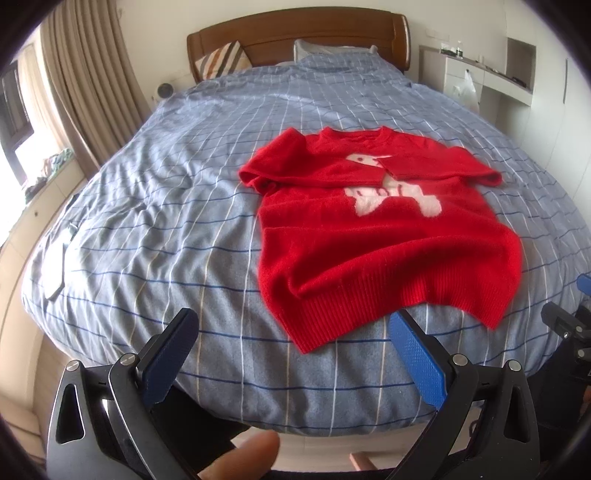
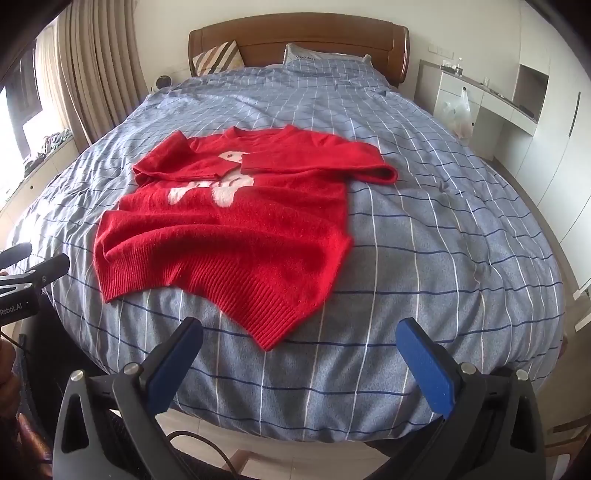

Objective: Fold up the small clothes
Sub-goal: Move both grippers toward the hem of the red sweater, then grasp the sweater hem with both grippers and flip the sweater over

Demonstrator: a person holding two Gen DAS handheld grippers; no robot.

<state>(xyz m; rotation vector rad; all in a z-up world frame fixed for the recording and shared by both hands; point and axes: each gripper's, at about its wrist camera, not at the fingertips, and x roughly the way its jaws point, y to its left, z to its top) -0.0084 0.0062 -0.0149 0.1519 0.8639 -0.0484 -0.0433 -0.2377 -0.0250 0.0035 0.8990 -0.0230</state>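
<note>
A small red knit sweater (image 1: 373,229) (image 2: 236,229) with a white animal figure on the chest lies flat on the blue checked bedspread (image 1: 166,206) (image 2: 443,240). Both sleeves are folded inward across the chest. Its ribbed hem points toward me. My left gripper (image 1: 291,325) hangs open above the near edge of the bed, just short of the hem's left corner, with nothing between its blue pads. My right gripper (image 2: 299,332) is open too, just short of the hem's right corner. Neither touches the sweater.
A wooden headboard (image 1: 295,33) with a striped cushion (image 1: 221,59) and a pillow stands at the far end. Curtains (image 1: 85,74) and a window sill are on the left. A white desk (image 2: 480,99) with a plastic bag stands at the right. A person's finger (image 1: 243,458) shows below the left gripper.
</note>
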